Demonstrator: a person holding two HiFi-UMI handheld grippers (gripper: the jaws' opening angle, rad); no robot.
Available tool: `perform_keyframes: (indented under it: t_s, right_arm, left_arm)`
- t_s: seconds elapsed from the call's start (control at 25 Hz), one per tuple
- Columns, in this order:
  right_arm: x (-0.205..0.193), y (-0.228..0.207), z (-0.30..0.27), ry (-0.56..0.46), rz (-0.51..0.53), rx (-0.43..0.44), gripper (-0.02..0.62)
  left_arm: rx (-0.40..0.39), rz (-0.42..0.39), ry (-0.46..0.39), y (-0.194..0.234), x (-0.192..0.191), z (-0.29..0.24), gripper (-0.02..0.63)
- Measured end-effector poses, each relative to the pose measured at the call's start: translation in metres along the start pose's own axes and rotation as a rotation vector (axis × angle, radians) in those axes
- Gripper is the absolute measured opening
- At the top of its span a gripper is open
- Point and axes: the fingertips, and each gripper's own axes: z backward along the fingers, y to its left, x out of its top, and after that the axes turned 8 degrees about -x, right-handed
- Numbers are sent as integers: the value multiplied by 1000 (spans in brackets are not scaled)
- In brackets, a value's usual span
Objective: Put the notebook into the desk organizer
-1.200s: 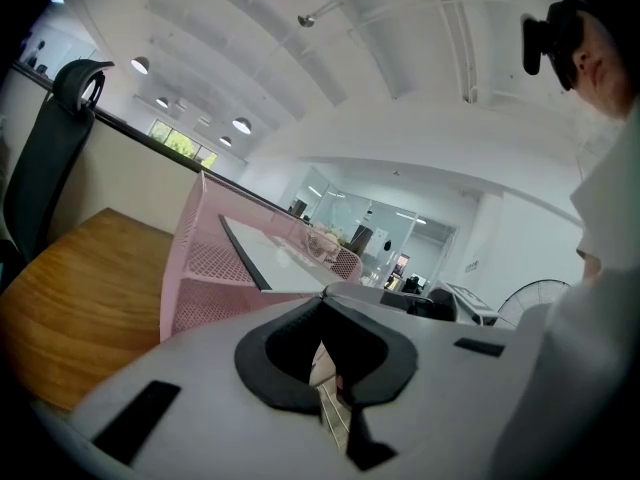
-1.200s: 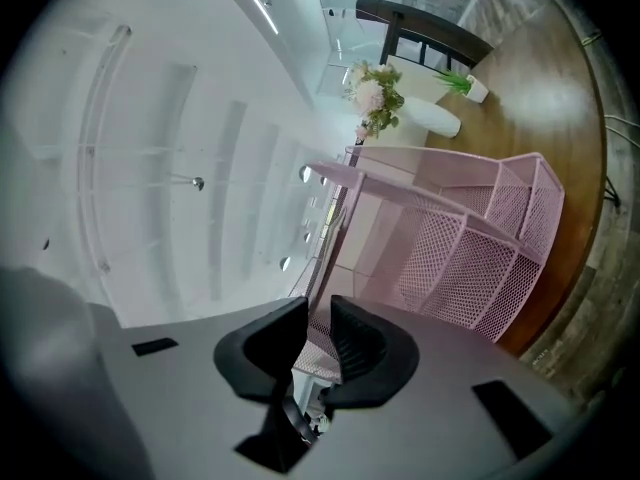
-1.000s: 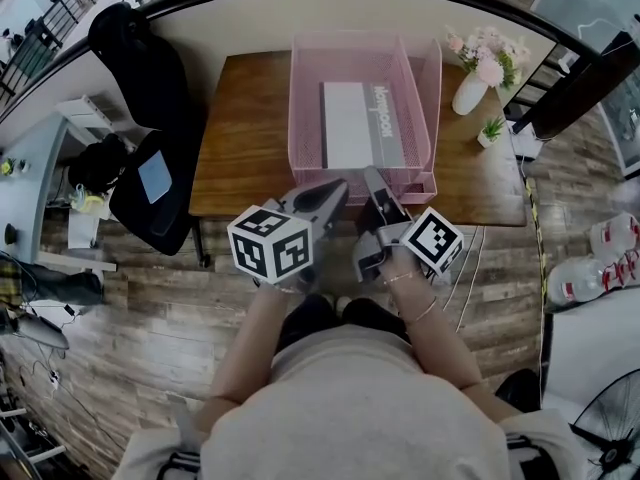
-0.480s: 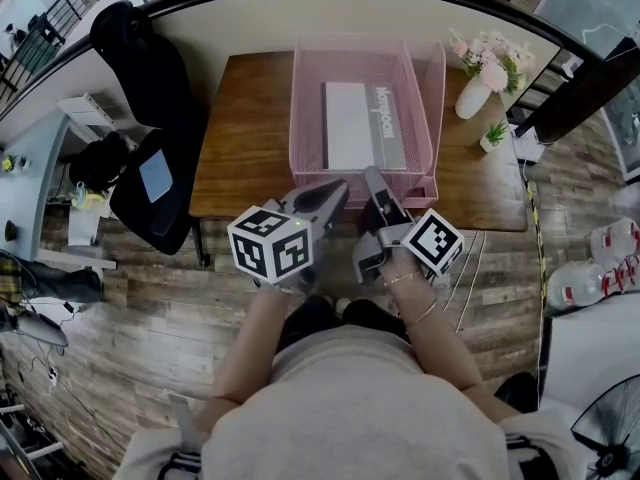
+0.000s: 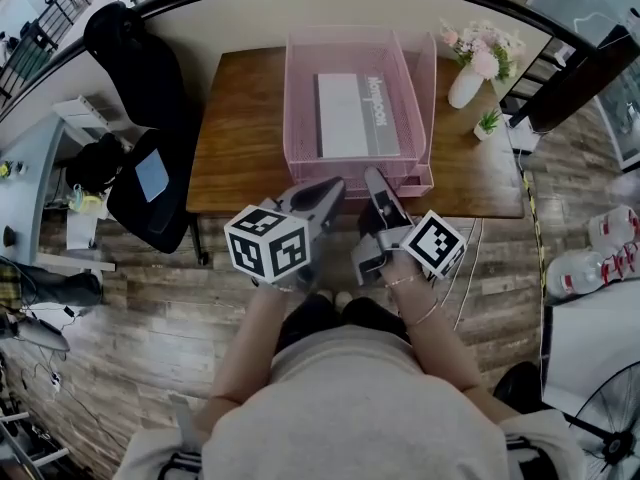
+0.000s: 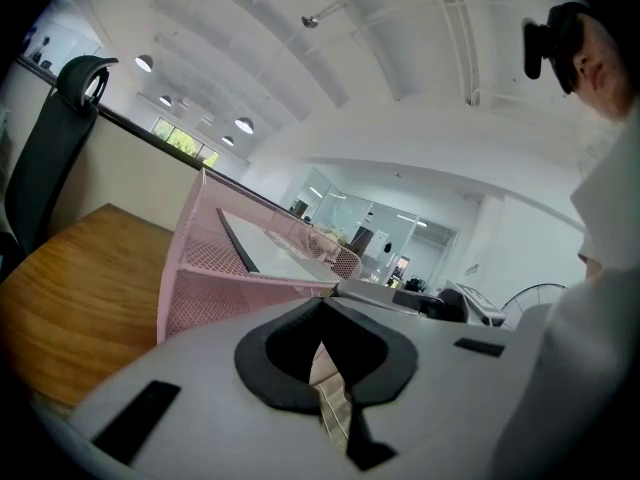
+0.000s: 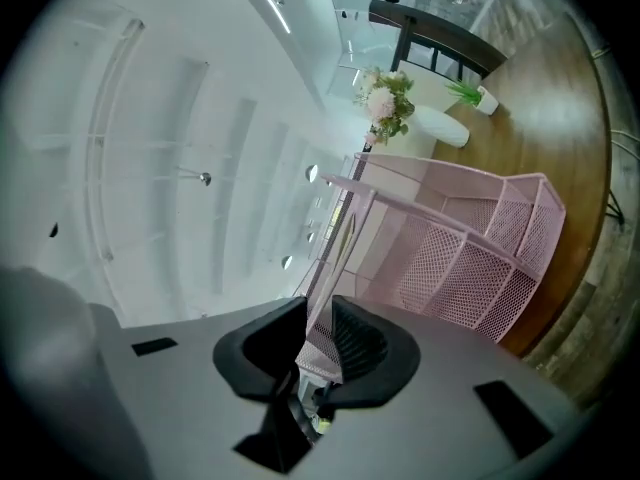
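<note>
From above, the head view shows the whole notebook [image 5: 350, 116] lying flat inside the pink desk organizer [image 5: 300, 108] on the worktop [image 5: 235, 148]. Only the gripper views show the jaws: the left gripper [image 6: 322, 306] is closed and empty, while the right gripper [image 7: 318, 313] is slightly apart, holding nothing

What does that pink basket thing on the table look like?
It is a pink desk organizer, a see-through tray made of what looks like fine metal mesh, with tall sloping walls and an open top. It stands upright on the brown wooden desk, near the middle, with its front reaching the desk's near edge. A second, lower tray rim seems to peek out under its front right corner. Inside, a white and grey notebook lies flat on the bottom.
</note>
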Motion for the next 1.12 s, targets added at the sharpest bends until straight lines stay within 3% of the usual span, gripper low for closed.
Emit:
perform_keyframes:
  t_s: [0.64,1.12]
  right_arm:
    - [-12,9,43,21,311,-34,71]
    - [-27,29,54,96,753,-4,61]
  left_arm:
    - [-4,-27,-2,-27,-13,11,12]
    - [2,-97,10,-37,-18,15,12]
